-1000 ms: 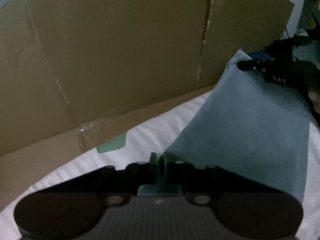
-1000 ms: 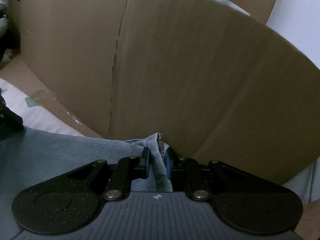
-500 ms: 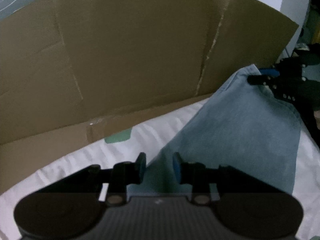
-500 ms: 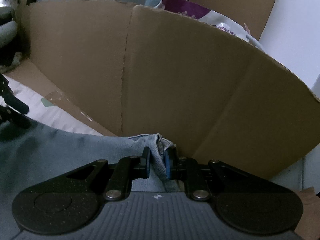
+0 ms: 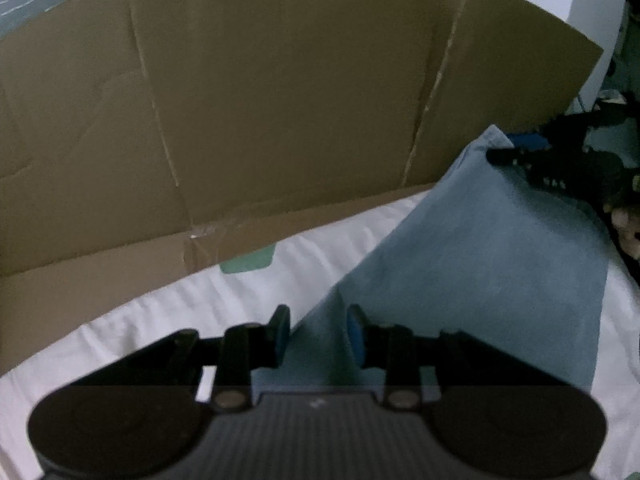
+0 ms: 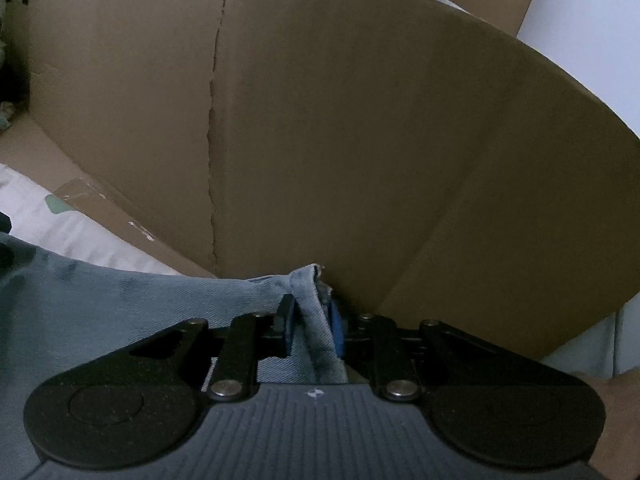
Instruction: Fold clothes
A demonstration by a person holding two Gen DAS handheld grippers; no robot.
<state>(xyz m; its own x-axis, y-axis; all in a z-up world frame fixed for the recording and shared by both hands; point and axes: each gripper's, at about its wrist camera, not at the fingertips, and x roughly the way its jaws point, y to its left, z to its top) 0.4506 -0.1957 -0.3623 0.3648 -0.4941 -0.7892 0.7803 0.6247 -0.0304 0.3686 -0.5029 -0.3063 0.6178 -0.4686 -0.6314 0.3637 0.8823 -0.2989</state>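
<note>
One jeans leg (image 5: 480, 264) stretches diagonally between released left tongs (image 5: 318, 334) and gripping right tongs (image 6: 310, 328).

Right gripper (image 6: 310, 326) clamps denim hem (image 6: 310, 300); cardboard wall (image 6: 360, 140) just behind.

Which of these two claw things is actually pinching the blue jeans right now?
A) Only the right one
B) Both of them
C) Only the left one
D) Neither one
A: the right gripper has its fingers closed on a bunched edge of the jeans, while the left gripper has its fingers spread apart, with the denim lying loose between them.
</note>
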